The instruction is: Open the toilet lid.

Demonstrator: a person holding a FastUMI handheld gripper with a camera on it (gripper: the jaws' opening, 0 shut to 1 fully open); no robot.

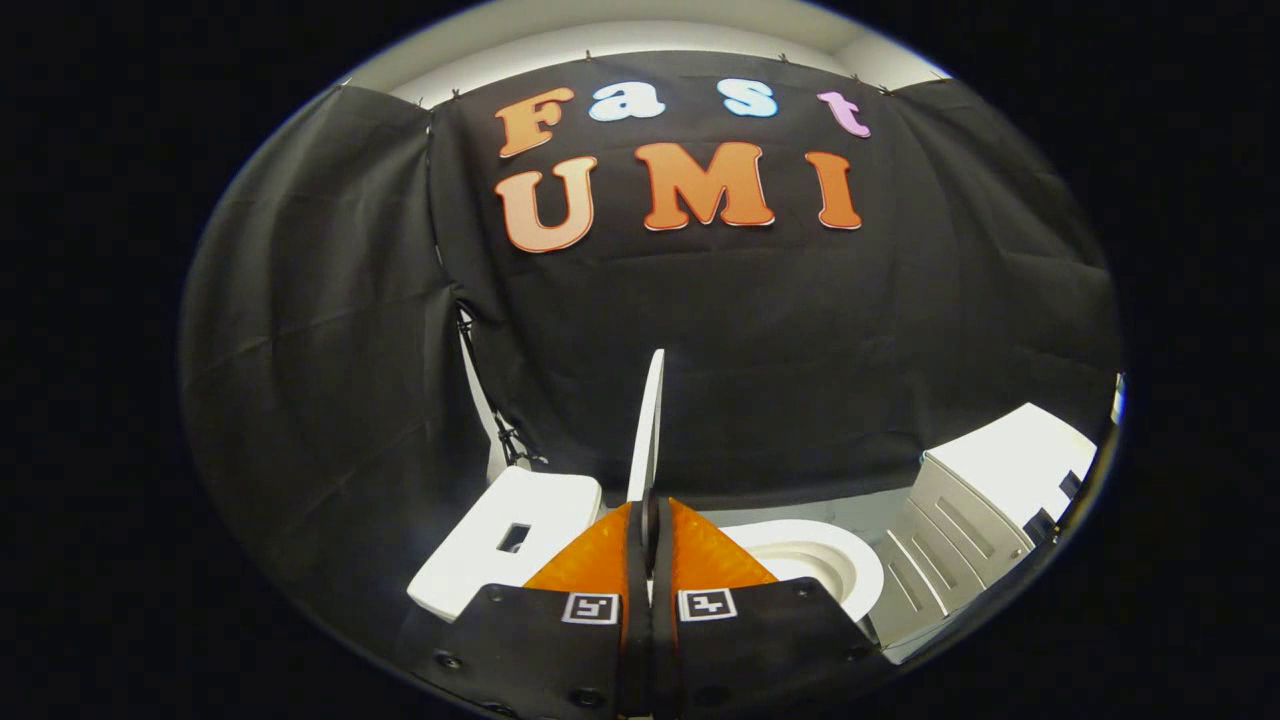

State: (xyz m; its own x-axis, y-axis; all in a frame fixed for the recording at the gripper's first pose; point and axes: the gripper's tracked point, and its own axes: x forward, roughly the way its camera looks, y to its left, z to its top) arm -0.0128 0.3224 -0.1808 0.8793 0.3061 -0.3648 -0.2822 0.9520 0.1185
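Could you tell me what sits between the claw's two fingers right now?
In the gripper view, the raised toilet lid stands edge-on between the fingers of the claw, which is closed on its lower edge, the toilet bowl beside it.

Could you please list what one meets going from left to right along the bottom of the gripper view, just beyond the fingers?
Toilet tank → raised toilet lid, seen edge-on and pinched between the fingers of the gripper → open toilet bowl → white ribbed cabinet.

Toilet lid's (647, 430) lower edge hidden between the tongs (650, 520), bowl (815, 560) partly covered by them, white cabinet (985, 500) cut off
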